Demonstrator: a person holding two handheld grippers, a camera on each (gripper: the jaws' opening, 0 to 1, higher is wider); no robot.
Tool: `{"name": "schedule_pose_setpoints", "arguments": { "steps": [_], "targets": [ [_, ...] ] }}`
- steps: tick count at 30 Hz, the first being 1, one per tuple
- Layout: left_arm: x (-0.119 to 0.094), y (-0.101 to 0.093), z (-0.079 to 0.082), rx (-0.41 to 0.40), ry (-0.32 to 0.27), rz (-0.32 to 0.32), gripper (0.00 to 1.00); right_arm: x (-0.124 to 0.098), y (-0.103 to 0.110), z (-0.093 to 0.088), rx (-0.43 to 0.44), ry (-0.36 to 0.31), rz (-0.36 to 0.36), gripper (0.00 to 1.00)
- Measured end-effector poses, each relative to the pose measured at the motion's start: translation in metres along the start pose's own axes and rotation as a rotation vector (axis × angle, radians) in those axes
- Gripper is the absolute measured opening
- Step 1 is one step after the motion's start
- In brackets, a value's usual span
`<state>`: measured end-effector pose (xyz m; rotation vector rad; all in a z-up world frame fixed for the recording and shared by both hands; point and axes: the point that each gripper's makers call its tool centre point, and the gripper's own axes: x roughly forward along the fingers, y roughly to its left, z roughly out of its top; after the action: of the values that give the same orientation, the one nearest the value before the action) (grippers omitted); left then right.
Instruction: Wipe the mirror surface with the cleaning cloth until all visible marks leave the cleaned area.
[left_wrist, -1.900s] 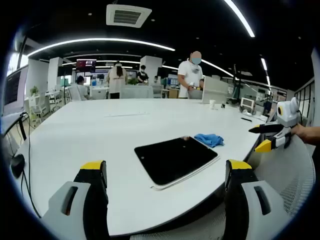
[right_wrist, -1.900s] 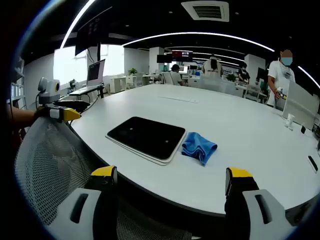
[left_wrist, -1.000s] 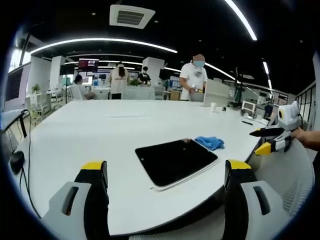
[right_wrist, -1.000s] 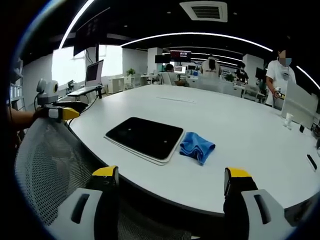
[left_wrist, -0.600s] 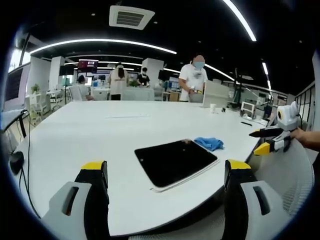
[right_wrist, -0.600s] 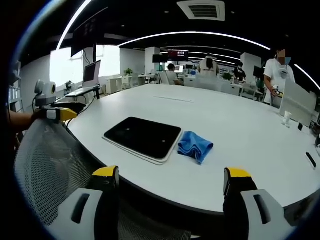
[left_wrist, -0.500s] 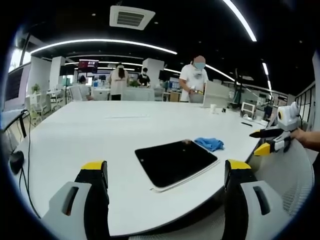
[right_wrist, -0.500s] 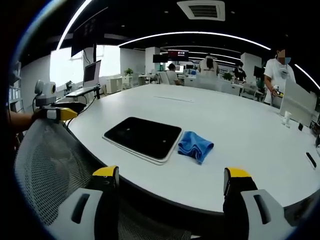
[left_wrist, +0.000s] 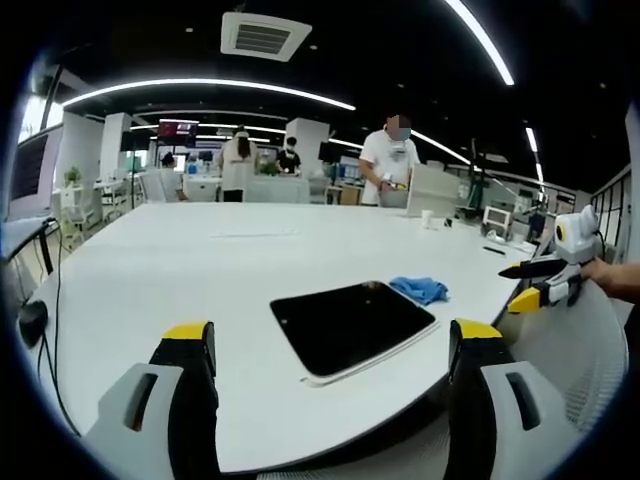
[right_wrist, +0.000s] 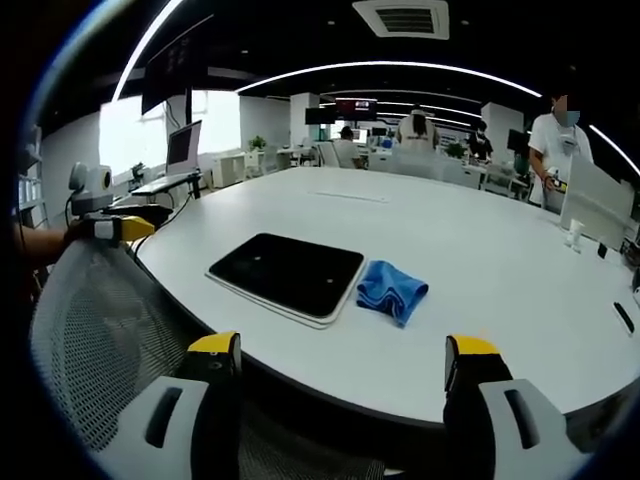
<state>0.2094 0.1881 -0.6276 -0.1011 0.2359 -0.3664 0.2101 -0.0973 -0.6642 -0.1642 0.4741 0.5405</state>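
mirror (left_wrist: 352, 325): flat on the white table (left_wrist: 150, 280), centre of frame, dark face up
cloth (right_wrist: 392, 288): blue, bunched, touching the mirror's right edge
left gripper (left_wrist: 335, 345): jaws wide, empty
right gripper (right_wrist: 340, 355): jaws wide, empty

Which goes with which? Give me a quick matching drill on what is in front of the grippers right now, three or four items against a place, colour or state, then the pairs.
Things:
1. cleaning cloth
2. mirror
3. right gripper
4. mesh chair back

Descriptions:
A. dark, flat on the white table
B. blue, crumpled, beside the mirror's edge
C. grey, between the grippers and the table's edge
D. open, holding nothing, short of the table

Pairs: 1-B, 2-A, 3-D, 4-C
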Motion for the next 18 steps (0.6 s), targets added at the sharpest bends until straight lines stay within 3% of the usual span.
{"name": "schedule_pose_setpoints", "arguments": {
  "steps": [18],
  "targets": [
    [0.0004,-0.0003,0.0001,-0.008,-0.001,0.002,0.95,-0.0036,0.0023,0.0022,0.030,0.007,0.007,0.73]
  ]
}}
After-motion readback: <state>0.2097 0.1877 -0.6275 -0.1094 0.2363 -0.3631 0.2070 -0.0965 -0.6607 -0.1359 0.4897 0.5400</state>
